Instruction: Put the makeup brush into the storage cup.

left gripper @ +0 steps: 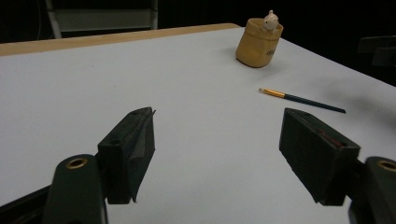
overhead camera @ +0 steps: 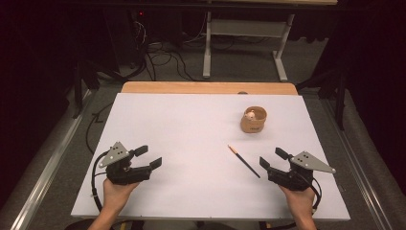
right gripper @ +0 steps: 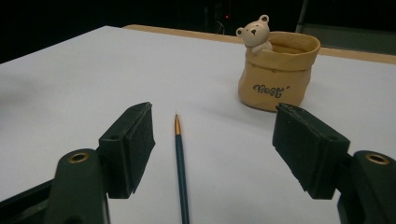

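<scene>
1. The brush (right gripper: 180, 163) lies flat on the white counter (overhead camera: 182, 124), just ahead of my right gripper (overhead camera: 274, 160) and lined up between its fingers (right gripper: 128, 147); the pot (overhead camera: 253, 120) stands farther off, apart from it.
2. Both pairs of fingers are spread wide and grasp nothing. My left gripper (overhead camera: 149, 157) sits well away on the other side, also released.
3. I judge the brush light, thin and stiff, with a smooth lacquered handle that could roll or slip out of a loose pinch. Lying flat, it leaves little to get under, so I would close across the dark handle near its middle, clear of the gold ferrule and the tip.
4. The pot looks like glazed ceramic: heavier, hard, breakable if knocked. Its rim is the natural hold.
5. The right gripper view shows the bear figure at the pot's rim and lettering on its side, which the high view reduces to a pale blob. I cannot read the word surely.
6. The left gripper view shows the brush side-on (left gripper: 301, 99), so its gold ferrule and pale tip stand out.
7. The high view alone gives the layout: brush aslant, its far end pointing away from the pot (left gripper: 258, 43) toward the counter's middle.
</scene>
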{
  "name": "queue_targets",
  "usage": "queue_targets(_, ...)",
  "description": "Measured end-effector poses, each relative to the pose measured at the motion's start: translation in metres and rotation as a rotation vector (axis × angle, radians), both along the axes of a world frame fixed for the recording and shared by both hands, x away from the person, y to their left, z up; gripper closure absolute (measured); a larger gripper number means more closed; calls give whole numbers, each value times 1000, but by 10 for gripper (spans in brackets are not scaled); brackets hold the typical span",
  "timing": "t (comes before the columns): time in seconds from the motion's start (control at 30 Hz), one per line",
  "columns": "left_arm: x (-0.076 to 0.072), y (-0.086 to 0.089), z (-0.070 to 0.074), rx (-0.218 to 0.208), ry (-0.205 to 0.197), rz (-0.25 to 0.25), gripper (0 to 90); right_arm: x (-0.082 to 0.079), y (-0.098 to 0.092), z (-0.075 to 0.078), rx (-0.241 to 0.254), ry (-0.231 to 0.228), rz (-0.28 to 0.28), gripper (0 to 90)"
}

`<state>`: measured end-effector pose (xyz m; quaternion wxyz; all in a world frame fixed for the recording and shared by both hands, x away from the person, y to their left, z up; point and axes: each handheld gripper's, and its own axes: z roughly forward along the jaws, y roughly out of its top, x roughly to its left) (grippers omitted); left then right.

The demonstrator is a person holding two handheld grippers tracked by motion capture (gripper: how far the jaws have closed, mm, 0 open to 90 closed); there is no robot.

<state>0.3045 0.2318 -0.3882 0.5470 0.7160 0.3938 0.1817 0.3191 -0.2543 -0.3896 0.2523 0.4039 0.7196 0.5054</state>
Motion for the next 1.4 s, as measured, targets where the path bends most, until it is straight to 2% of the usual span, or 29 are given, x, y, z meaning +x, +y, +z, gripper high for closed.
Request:
queue_targets(0.47,0,-2,-1,11,1,-7,270,5,7,6,-11,-1,12,312)
queue_targets(0.93,-1,-1,0,9,-3,-6,269,15,27,15,-23,-9,63,311)
queue_targets(1.4,0,-2,0,10,-2,-8,269,24,36,20,-11,-11,63,288)
